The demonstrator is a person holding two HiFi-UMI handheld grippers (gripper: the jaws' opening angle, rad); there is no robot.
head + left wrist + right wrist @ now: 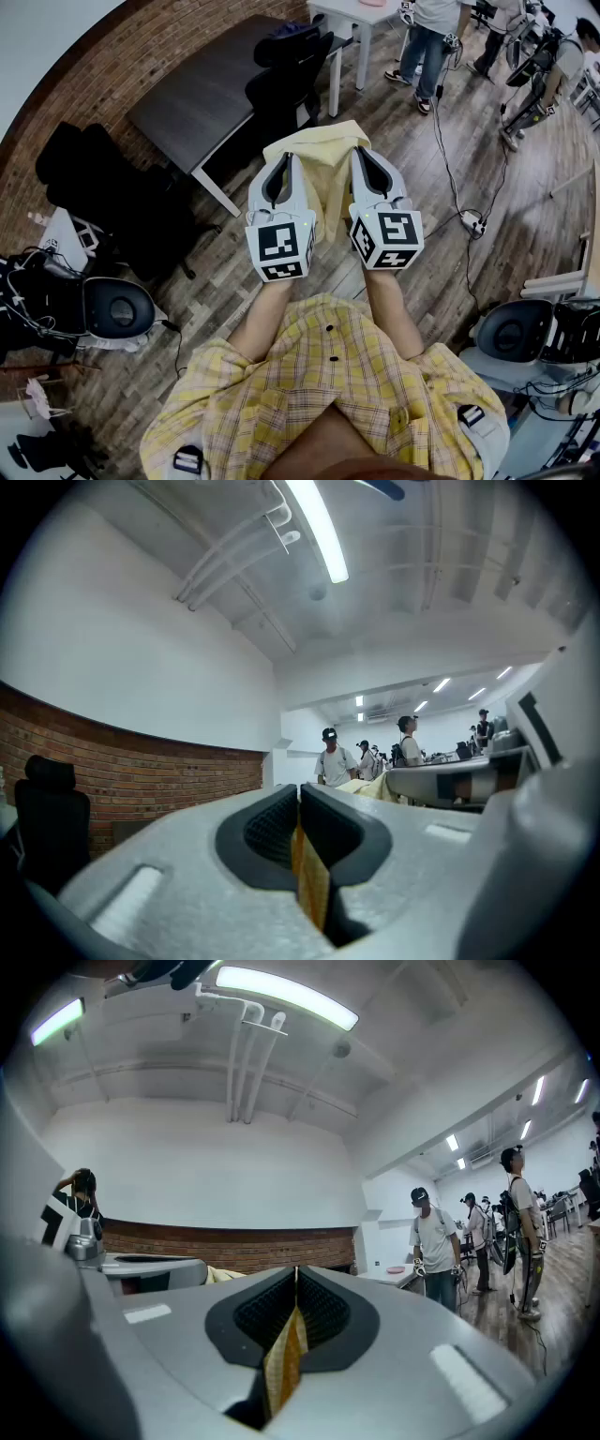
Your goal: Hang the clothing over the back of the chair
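Observation:
A pale yellow garment [330, 178] hangs between my two grippers, held up in front of me above the wooden floor. My left gripper [289, 159] is shut on its left edge; in the left gripper view a yellow strip of cloth [310, 883] is pinched between the dark pads of the left gripper [298, 794]. My right gripper [360, 153] is shut on the right edge, and the cloth [284, 1365] shows the same way in the closed jaws of the right gripper [296, 1274]. A black office chair [286, 80] stands just beyond the garment, at a dark table.
The dark table [202, 98] runs along the brick wall, with a white table [345, 17] behind it. Another black chair [98, 178] stands at the left. People [433, 37] stand at the far right. A cable and power strip [471, 221] lie on the floor.

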